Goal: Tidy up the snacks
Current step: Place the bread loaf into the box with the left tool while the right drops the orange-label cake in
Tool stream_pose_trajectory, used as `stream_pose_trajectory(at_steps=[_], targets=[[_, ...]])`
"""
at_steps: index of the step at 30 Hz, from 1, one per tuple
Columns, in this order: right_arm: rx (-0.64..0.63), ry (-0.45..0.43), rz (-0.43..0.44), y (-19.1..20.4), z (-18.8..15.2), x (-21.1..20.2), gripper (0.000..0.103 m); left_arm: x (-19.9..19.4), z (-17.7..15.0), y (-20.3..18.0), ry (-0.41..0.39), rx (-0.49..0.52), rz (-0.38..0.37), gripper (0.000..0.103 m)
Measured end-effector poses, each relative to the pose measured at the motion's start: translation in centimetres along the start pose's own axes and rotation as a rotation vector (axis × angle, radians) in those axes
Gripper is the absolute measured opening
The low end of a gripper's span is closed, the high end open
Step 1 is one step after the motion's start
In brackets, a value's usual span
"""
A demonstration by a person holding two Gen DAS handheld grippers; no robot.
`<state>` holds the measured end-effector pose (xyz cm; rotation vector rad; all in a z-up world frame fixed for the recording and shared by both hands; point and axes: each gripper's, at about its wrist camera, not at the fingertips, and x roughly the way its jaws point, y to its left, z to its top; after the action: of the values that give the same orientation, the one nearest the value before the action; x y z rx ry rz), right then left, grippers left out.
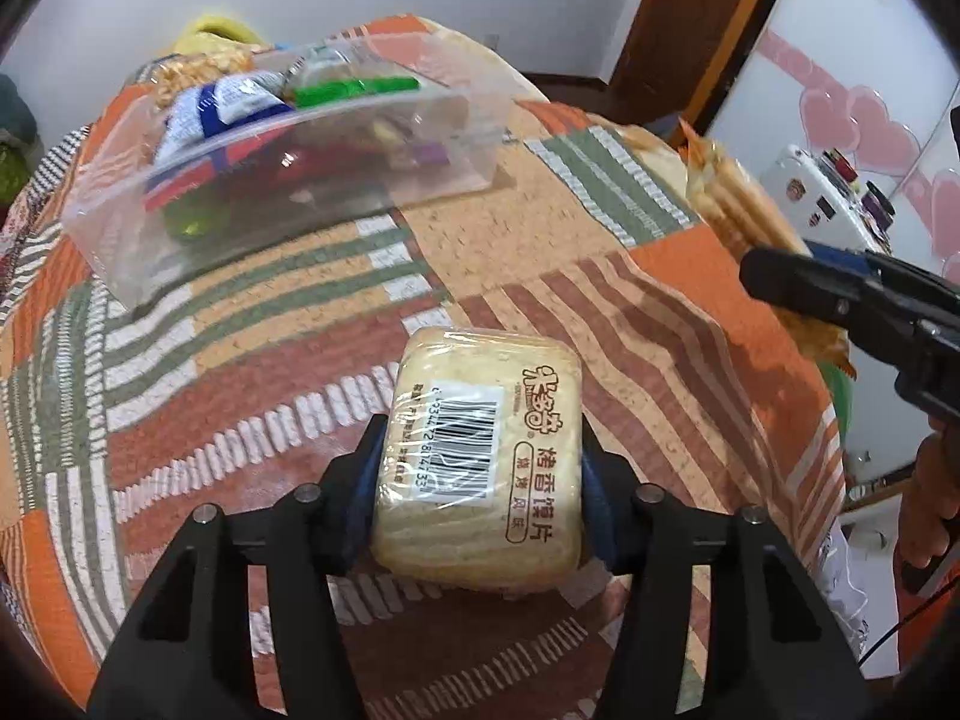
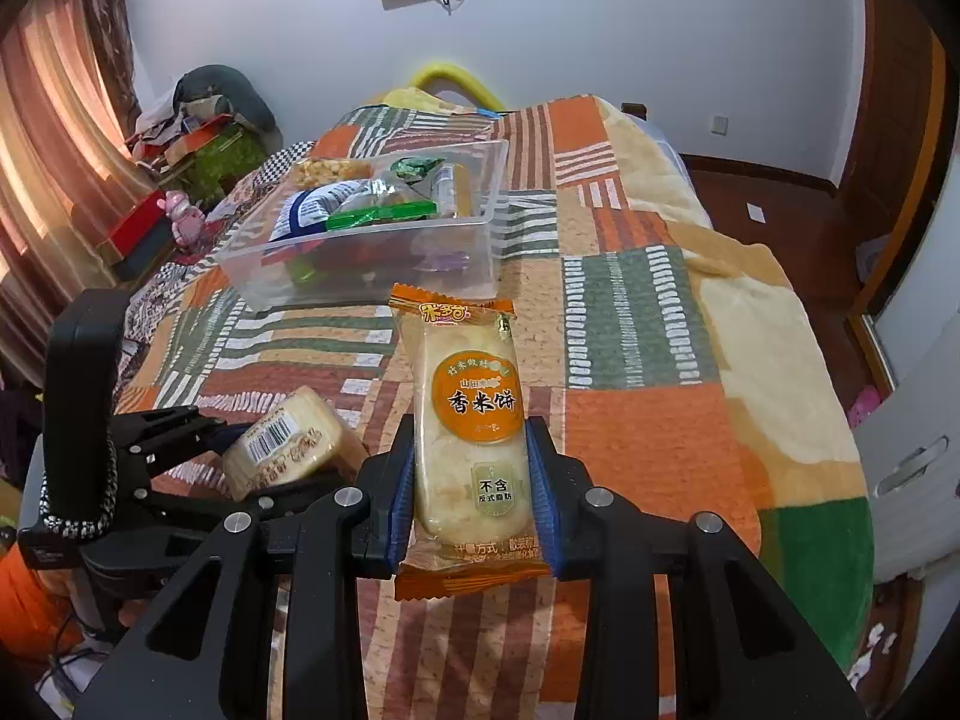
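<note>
My left gripper (image 1: 480, 468) is shut on a clear-wrapped pack of toasted bun slices (image 1: 480, 450) with a barcode label, held above the blanket. It also shows in the right wrist view (image 2: 288, 441), low on the left. My right gripper (image 2: 471, 480) is shut on an orange rice cracker packet (image 2: 468, 420), held upright above the blanket. That packet shows at the right edge of the left wrist view (image 1: 738, 204). A clear plastic bin (image 2: 384, 252) with several snack packs stands further back; it also shows in the left wrist view (image 1: 336, 180).
A patchwork blanket (image 2: 648, 324) in orange, green and brown covers the surface. A yellow object (image 2: 450, 81) lies behind the bin. Clutter and boxes (image 2: 198, 138) stand at the far left by the curtain. A white appliance (image 1: 828, 192) stands at the right.
</note>
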<state>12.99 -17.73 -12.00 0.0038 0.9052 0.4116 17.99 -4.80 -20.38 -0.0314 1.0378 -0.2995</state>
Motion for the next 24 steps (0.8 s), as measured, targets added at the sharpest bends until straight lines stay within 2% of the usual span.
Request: stream_pose_trajectory(at_steps=[4,11,19,24], targets=[[-0.001,-0.009,0.013,0.4,0.6,0.3,0.031,-1.0,0.7,1.7,-0.036,-0.050,0.002,0.056],[-0.008,-0.036,0.044,1.7,2.9,1.5,0.031,-4.2,2.8,5.0,-0.146,-0.116,0.041,0.056],[-0.018,-0.089,0.060,2.8,6.7,3.2,0.031,-7.7,6.7,9.1,-0.286,-0.171,0.096,0.056],[-0.010,-0.113,0.056,3.0,9.2,4.7,0.031,-7.7,9.2,11.5,-0.329,-0.201,0.139,0.056]])
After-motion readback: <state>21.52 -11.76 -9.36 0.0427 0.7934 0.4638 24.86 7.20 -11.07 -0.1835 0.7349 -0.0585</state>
